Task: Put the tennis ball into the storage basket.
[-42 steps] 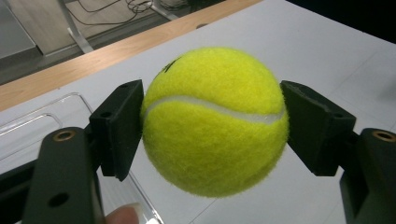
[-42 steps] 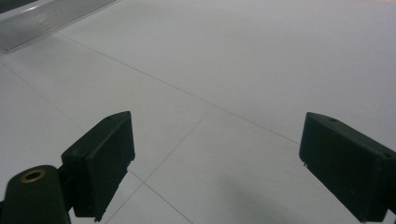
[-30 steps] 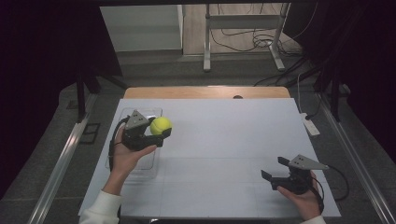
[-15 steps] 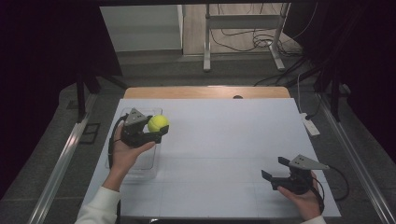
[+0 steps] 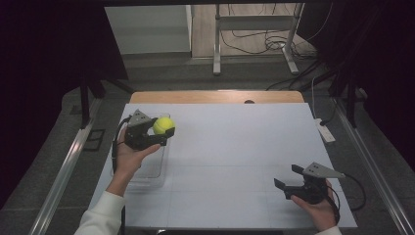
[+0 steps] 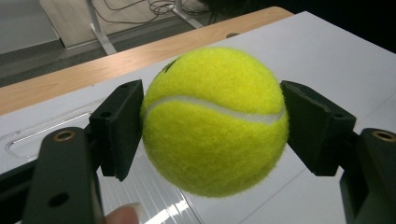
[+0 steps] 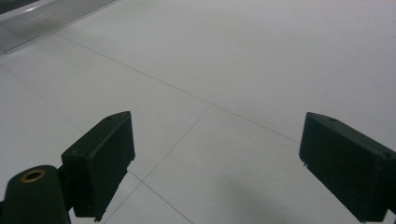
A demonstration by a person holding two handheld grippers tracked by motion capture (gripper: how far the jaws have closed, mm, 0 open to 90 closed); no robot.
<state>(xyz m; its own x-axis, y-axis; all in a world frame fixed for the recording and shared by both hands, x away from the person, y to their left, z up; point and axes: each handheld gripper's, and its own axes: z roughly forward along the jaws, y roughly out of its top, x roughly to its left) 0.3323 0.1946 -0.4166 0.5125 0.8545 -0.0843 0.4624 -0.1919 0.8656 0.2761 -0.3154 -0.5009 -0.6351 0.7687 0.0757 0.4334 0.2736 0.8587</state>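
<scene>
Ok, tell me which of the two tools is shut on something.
The left tool, raised over the clear tray: its pads clamp the tennis ball. The right tool stands open, nothing between its jaws.

Light falls from above onto the white table (image 5: pixel 235 147), bright at the centre of the high view, while both sides and the top corners sink into near black. Soft shadow pools at the bottom middle of the right gripper view. In the left gripper view the tennis ball (image 6: pixel 215 121) is sharp and evenly lit; the background floor blurs slightly, and a glint shows on the clear tray (image 6: pixel 154 205).
</scene>
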